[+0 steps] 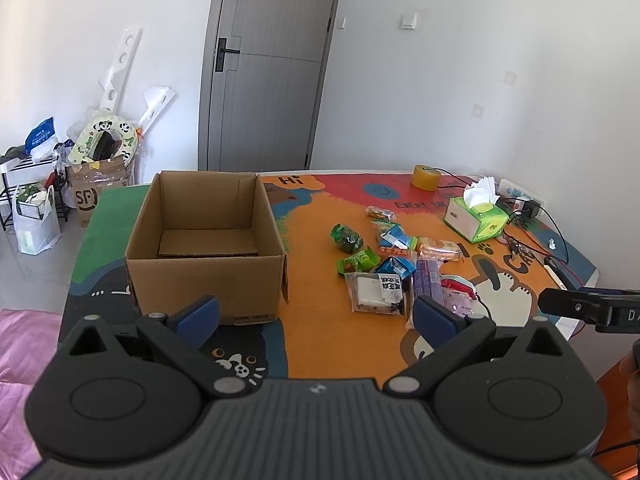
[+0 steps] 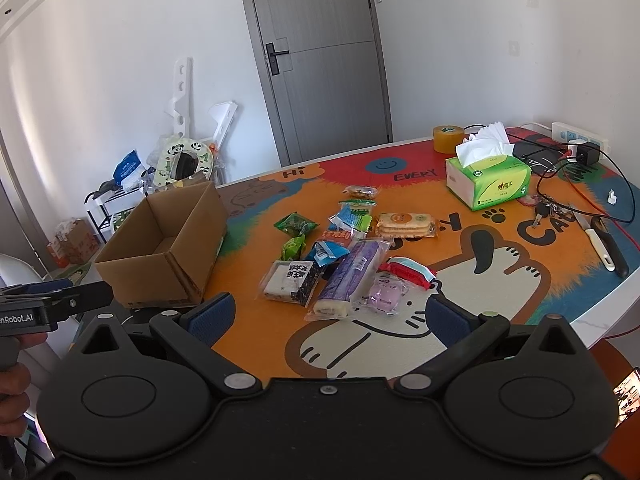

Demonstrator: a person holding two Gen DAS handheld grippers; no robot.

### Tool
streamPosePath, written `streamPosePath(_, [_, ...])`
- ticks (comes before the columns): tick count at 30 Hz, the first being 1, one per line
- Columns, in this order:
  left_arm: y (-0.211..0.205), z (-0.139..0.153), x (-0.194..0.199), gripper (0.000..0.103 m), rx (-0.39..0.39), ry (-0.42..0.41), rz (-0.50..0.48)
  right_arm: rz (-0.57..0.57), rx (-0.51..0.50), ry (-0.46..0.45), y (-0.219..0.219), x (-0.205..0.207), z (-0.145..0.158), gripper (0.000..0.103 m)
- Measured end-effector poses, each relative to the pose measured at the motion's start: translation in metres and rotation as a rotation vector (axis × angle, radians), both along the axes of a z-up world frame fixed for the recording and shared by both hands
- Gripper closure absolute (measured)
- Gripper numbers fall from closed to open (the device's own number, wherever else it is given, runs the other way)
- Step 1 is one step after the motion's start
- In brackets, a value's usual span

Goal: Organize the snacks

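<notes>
An open, empty cardboard box (image 1: 204, 236) stands on the left of the table; it also shows in the right wrist view (image 2: 160, 248). A pile of several snack packets (image 1: 394, 268) lies to its right on the orange mat, also in the right wrist view (image 2: 344, 248): green packets, blue packets, a purple roll (image 2: 352, 276), a cracker pack (image 2: 406, 224) and a black-and-white pack (image 2: 290, 282). My left gripper (image 1: 316, 314) is open and empty, held above the table's near edge in front of the box. My right gripper (image 2: 328, 318) is open and empty, near the pile's front.
A green tissue box (image 2: 490, 182), a tape roll (image 2: 447, 139), a power strip (image 2: 580, 138) with cables, keys (image 2: 546, 210) and a knife (image 2: 608, 246) lie at the table's right. A door and floor clutter stand behind.
</notes>
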State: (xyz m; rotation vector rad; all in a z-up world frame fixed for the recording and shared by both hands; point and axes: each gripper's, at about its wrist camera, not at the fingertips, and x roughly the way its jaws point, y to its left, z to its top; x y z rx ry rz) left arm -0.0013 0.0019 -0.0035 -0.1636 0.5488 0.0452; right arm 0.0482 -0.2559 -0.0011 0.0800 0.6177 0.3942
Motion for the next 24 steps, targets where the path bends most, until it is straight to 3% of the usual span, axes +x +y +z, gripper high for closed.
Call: streamPosePath(24, [-0.0027, -0.0018, 0.0021, 0.001, 0.000, 0.005, -0.007, 0.003, -0.001, -0.001, 0.0001, -0.0005, -0.0002, 0.000])
